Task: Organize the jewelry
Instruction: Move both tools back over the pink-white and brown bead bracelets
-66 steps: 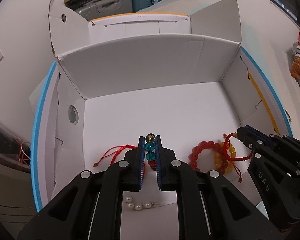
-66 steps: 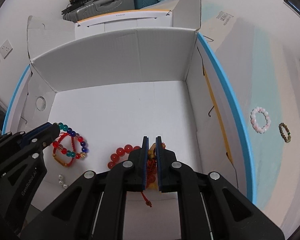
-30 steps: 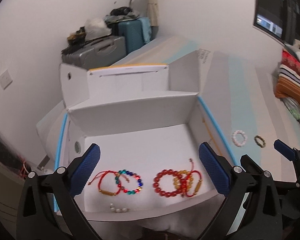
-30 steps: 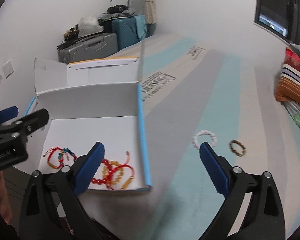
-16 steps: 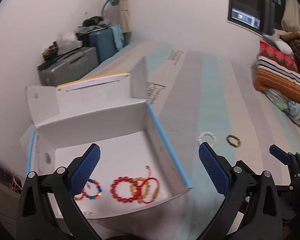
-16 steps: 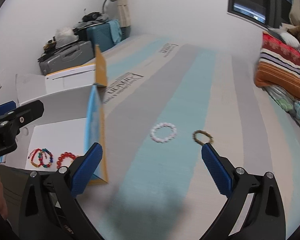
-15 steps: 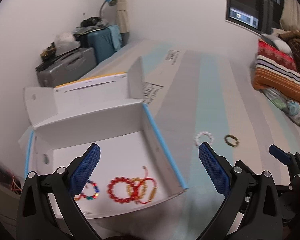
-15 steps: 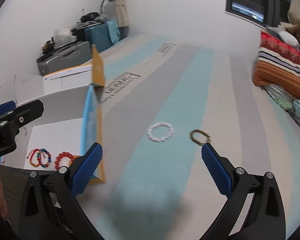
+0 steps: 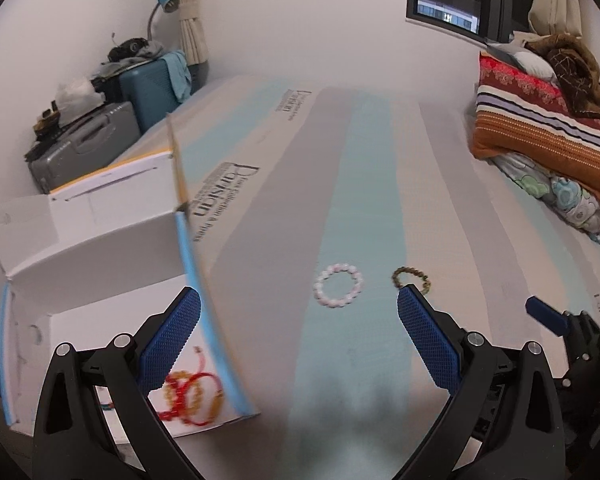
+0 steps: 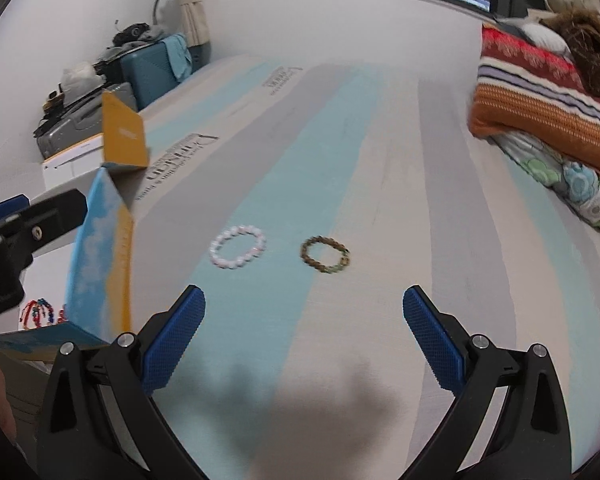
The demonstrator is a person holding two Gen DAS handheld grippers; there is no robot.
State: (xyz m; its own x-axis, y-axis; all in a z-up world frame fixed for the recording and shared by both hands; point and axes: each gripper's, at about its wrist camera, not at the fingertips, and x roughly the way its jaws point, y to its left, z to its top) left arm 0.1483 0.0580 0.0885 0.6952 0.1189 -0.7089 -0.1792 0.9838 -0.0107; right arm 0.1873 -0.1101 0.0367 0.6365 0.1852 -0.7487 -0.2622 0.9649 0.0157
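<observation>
A pale pink bead bracelet [image 9: 338,290] and a brown-green bead bracelet [image 9: 411,277] lie side by side on the striped surface; both also show in the right wrist view, the pink bracelet [image 10: 238,247] and the brown-green bracelet [image 10: 325,254]. An open white box [image 9: 100,248] at the left holds red and amber bracelets [image 9: 190,396] and a multicoloured bracelet [image 10: 38,312]. My left gripper [image 9: 298,340] is open and empty, short of the loose bracelets. My right gripper [image 10: 304,330] is open and empty, just in front of them.
The box's blue-edged right wall [image 9: 204,300] stands between the box floor and the loose bracelets. Folded striped bedding [image 9: 540,120] lies at the right. Suitcases [image 9: 100,128] stand at the far left by the wall. The striped surface [image 10: 380,140] stretches away ahead.
Both grippers opened, leaving their bracelets in the box, then pulled back and swung right. The two loose bracelets now lie ahead of both grippers.
</observation>
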